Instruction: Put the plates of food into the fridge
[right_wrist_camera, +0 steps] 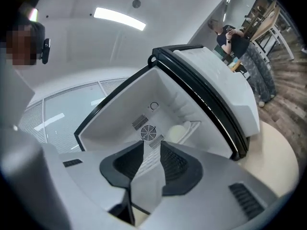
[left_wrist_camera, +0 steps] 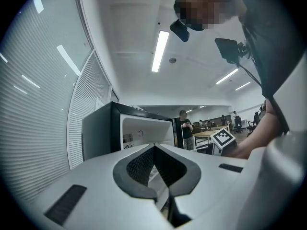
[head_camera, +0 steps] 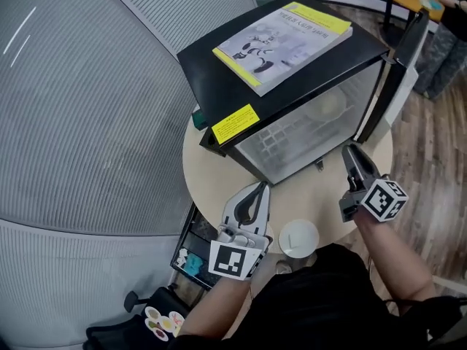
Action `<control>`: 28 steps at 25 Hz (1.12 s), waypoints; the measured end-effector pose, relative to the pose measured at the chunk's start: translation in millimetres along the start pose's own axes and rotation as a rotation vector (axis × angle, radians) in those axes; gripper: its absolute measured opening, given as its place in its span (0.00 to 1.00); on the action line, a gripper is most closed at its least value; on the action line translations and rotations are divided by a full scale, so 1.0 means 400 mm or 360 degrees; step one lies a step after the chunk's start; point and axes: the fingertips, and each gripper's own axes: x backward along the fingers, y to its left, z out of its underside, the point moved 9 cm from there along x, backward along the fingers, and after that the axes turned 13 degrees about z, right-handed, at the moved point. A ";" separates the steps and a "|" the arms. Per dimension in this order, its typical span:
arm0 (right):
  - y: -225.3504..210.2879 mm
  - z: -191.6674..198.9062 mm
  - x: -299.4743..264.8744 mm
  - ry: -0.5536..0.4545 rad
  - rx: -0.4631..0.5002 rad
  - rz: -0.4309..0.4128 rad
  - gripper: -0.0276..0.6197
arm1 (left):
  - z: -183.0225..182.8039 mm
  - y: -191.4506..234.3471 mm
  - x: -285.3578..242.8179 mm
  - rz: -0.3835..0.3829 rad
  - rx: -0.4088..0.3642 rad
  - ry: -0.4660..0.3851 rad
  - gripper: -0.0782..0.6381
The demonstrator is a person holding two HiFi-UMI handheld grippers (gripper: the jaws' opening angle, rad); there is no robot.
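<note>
A black mini fridge (head_camera: 292, 93) stands on the round beige table (head_camera: 208, 173) with its door (head_camera: 400, 68) swung open to the right. Inside, a pale plate (right_wrist_camera: 178, 132) rests on the white shelf, also visible in the head view (head_camera: 326, 108). A white round dish (head_camera: 298, 238) sits at the table's near edge between my two hands. My left gripper (head_camera: 257, 192) is left of the dish with its tips together and nothing in them; its own view shows the same (left_wrist_camera: 154, 146). My right gripper (head_camera: 353, 154) points into the fridge (right_wrist_camera: 158, 104), jaws (right_wrist_camera: 152, 146) apart and empty.
A yellow-and-white book (head_camera: 284, 39) lies on the fridge top, and a yellow sticker (head_camera: 235, 124) marks its front edge. A black cart (head_camera: 191, 250) with small items stands below the table at left. Ribbed wall panels lie to the left, people and desks far behind.
</note>
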 end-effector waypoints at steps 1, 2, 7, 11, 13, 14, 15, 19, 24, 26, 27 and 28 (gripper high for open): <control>0.005 0.020 0.026 0.0004 -0.0013 0.0008 0.22 | -0.003 -0.001 0.028 0.0005 -0.0001 -0.0005 0.11; 0.007 0.042 0.051 0.0009 -0.0029 0.0023 0.22 | -0.005 -0.003 0.055 0.0012 -0.0002 -0.0010 0.11; 0.035 0.157 0.170 0.0029 -0.0103 0.0119 0.22 | 0.006 -0.017 0.172 0.0066 0.0016 -0.0004 0.11; 0.048 0.253 0.262 0.0037 -0.0173 0.0196 0.22 | 0.019 -0.040 0.250 0.0125 0.0027 0.0010 0.11; 0.048 0.302 0.301 0.0043 -0.0213 0.0240 0.22 | 0.027 -0.050 0.286 0.0147 0.0026 0.0021 0.11; 0.045 0.327 0.320 0.0048 -0.0235 0.0267 0.22 | 0.030 -0.056 0.302 0.0156 0.0025 0.0027 0.11; 0.040 0.352 0.338 0.0052 -0.0259 0.0297 0.22 | 0.033 -0.060 0.317 0.0165 0.0024 0.0031 0.11; 0.015 0.440 0.407 0.0057 -0.0345 0.0414 0.22 | 0.040 -0.082 0.365 0.0205 0.0016 0.0035 0.11; -0.011 0.527 0.473 0.0066 -0.0404 0.0515 0.22 | 0.056 -0.109 0.401 0.0244 0.0011 0.0049 0.11; -0.026 0.566 0.495 0.0088 -0.0443 0.0549 0.22 | 0.063 -0.123 0.410 0.0259 0.0012 0.0057 0.11; -0.036 0.588 0.504 0.0105 -0.0469 0.0574 0.22 | 0.067 -0.129 0.415 0.0266 0.0015 0.0060 0.11; -0.047 0.611 0.511 0.0125 -0.0497 0.0603 0.22 | 0.073 -0.134 0.418 0.0274 0.0016 0.0065 0.11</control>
